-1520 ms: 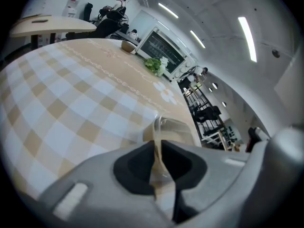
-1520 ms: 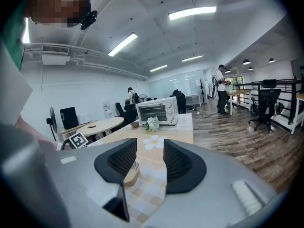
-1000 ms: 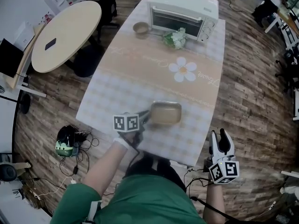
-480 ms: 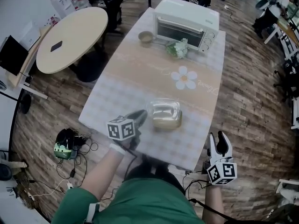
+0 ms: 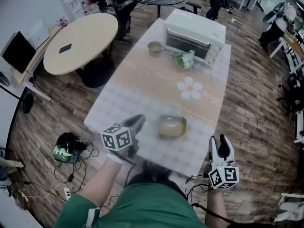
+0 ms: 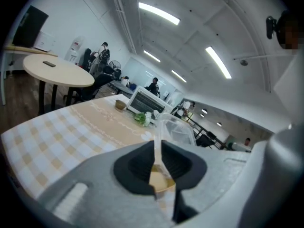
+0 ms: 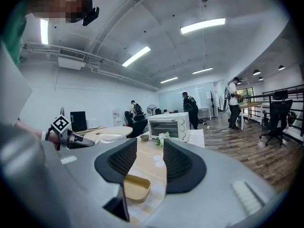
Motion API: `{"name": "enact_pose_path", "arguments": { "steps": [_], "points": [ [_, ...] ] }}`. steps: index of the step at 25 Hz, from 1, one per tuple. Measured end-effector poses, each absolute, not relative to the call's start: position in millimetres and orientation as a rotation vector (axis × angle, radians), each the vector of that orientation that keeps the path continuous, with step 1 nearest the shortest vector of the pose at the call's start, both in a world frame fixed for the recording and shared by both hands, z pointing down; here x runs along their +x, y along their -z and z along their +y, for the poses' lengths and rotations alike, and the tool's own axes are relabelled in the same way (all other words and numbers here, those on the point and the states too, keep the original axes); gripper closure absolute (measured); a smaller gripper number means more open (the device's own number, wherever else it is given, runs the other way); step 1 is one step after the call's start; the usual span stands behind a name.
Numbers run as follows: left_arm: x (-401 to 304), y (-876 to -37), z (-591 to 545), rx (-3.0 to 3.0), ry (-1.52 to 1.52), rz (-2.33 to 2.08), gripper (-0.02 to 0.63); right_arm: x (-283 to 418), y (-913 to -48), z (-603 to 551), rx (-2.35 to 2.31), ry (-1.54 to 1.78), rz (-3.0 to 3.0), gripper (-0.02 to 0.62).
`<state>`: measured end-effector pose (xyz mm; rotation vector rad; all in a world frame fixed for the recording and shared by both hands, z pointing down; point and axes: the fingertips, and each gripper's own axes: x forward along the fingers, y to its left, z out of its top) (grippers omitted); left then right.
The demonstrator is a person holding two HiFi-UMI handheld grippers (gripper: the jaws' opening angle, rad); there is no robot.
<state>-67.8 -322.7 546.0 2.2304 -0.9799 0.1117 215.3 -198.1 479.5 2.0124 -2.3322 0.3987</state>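
A tan rectangular container (image 5: 172,126) stands uncovered on the checked tablecloth (image 5: 123,103), near the table's front edge. Its clear plastic lid (image 6: 174,128) is raised off it, and my left gripper (image 5: 137,121) is shut on the lid's thin rim. In the left gripper view the rim runs edge-on between the jaws of my left gripper (image 6: 157,152), with the container (image 6: 161,184) below. My right gripper (image 5: 221,143) hangs beyond the table's near right corner, open and empty. Between the jaws of my right gripper (image 7: 150,163) the container (image 7: 137,188) shows ahead.
At the table's far end stand a white toaster oven (image 5: 194,35), a small bowl (image 5: 154,46) and a bunch of flowers (image 5: 185,60). A round wooden table (image 5: 80,42) stands to the left. People stand far back in the room (image 7: 234,96).
My left gripper has lifted the clear lid off the container and drawn it back to the left. The container stays on the table, now uncovered. My right gripper has barely moved.
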Motion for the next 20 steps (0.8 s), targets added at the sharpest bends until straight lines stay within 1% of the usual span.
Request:
{"name": "enact_pose_path", "arguments": {
  "steps": [8,15,20],
  "points": [
    [-87.5,-494.4,-316.7,2.327,-0.034,-1.055,0.565,196.1,-456.4,-198.9,2.002,-0.334,-2.385,0.42],
    [-98.4,-446.4,-311.1,2.395,0.083,-1.106,0.565,195.7,-438.9,-196.7,2.014,-0.275,-2.408,0.426],
    [-107.1,-414.3,-303.9,2.45,0.142,-1.157,0.565,199.6,-430.2,-193.9,2.035,-0.249,-2.394,0.445]
  ]
}}
